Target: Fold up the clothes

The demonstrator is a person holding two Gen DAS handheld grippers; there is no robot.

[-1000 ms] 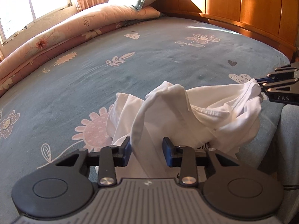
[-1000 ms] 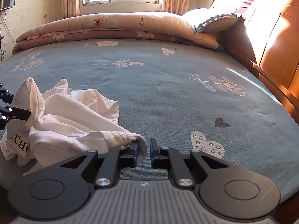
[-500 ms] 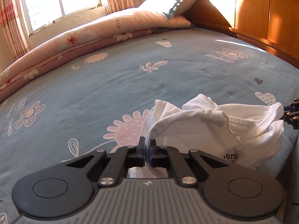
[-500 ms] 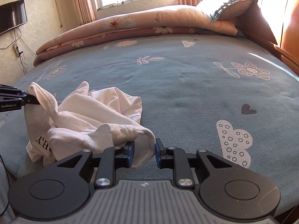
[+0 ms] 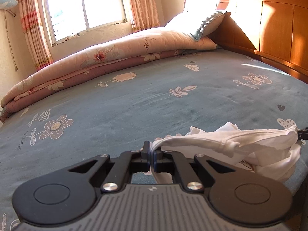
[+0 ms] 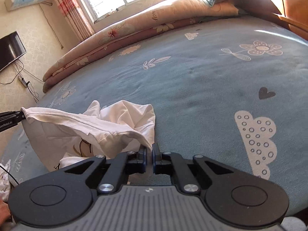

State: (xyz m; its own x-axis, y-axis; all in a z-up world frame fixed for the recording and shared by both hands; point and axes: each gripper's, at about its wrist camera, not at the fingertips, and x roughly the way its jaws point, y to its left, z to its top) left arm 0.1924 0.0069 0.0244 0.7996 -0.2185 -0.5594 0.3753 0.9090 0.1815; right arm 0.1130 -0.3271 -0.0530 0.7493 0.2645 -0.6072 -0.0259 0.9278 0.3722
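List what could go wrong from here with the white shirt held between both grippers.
1. The left gripper and right gripper each pinch only a thin edge of the white shirt; it could slip free.
2. Most of the shirt hangs bunched on the blue bedsheet, so spreading may leave it twisted.

Sunlit window (image 5: 84, 9), pink curtains (image 5: 144, 3), wooden headboard (image 5: 279, 30), wall television (image 6: 10, 50).

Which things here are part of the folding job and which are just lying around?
In the job:
white shirt
left gripper
right gripper
bed

Lying about:
quilt
pillow
TV
power strip
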